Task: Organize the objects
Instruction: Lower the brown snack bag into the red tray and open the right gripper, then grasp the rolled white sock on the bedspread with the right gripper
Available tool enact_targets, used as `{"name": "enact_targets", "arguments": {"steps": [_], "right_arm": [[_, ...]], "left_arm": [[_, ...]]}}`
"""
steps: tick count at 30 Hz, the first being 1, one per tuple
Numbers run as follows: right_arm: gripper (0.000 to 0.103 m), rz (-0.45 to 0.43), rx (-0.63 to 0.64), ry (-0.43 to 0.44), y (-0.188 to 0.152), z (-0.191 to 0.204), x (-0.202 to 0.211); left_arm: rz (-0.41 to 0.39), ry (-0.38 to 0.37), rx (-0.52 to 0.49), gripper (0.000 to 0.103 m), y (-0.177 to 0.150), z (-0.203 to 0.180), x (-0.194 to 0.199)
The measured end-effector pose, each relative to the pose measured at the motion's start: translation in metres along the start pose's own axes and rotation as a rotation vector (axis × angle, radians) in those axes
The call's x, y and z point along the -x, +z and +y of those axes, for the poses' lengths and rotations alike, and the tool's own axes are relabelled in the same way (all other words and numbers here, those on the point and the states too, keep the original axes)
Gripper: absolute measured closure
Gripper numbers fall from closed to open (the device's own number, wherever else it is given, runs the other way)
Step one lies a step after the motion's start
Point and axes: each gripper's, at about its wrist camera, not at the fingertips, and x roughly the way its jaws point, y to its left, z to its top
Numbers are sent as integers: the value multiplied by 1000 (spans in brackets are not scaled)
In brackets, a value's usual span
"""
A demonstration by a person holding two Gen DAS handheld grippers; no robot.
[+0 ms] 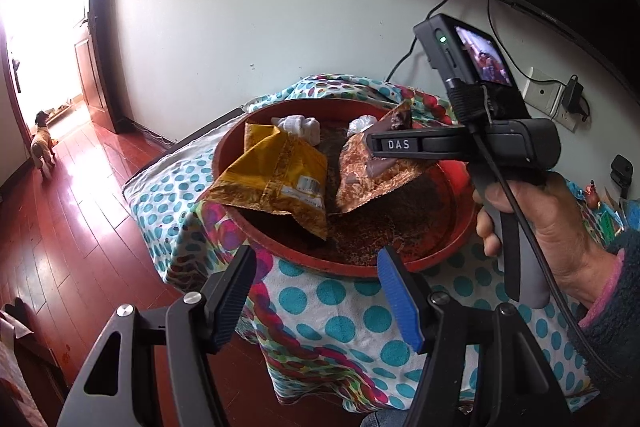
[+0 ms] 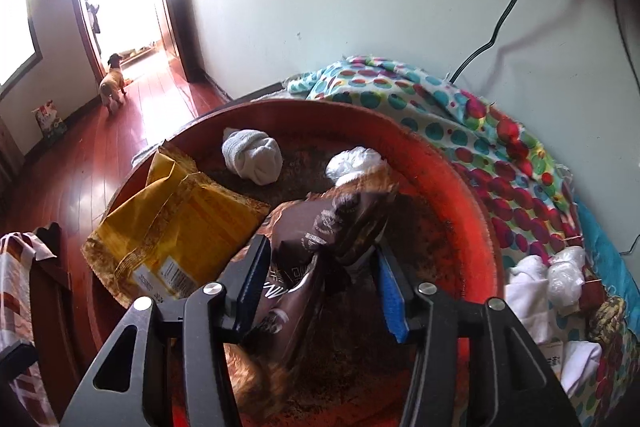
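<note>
My right tongs (image 2: 320,287), jaws parted around a blurred brown foil packet (image 2: 320,227) over the round red tray (image 2: 452,195), hide its lower edge; my left tongs (image 1: 320,299) gape empty.

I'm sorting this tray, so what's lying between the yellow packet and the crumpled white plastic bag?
A rolled white sock lies between the yellow packet and the plastic bag in the red tray, clearest in the right wrist view.

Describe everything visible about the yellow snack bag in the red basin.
The yellow bag is a crinkled, glossy foil-like packet with a serrated seal edge and a white barcode label near its lower corner. It lies tilted on the left side of the red basin, its bottom edge overhanging the rim. Its right edge meets the brown bag. No gripper touches it.
</note>
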Motion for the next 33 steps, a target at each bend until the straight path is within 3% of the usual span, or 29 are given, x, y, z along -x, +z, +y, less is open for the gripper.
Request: {"name": "enact_targets", "arguments": {"steps": [2,8,18,24,33], "right_arm": [[41,-30,-20,1,-5,-12,17],[41,-92,-133,-60,-31,-74,74],[41,-11,-314,-230,-106,-186,100],[43,23,-364,-223,-125,-208,85],[43,17,-372,-185,-113,-202,55]], "left_arm": [[3,-4,-5,38,0,-4,-2],[1,-46,-44,38,0,-28,-3],[23,-125,-148,38,-7,-83,-7],[46,-125,-198,38,-13,-102,-13],[69,-120,-242,38,-13,-124,-22]]}}
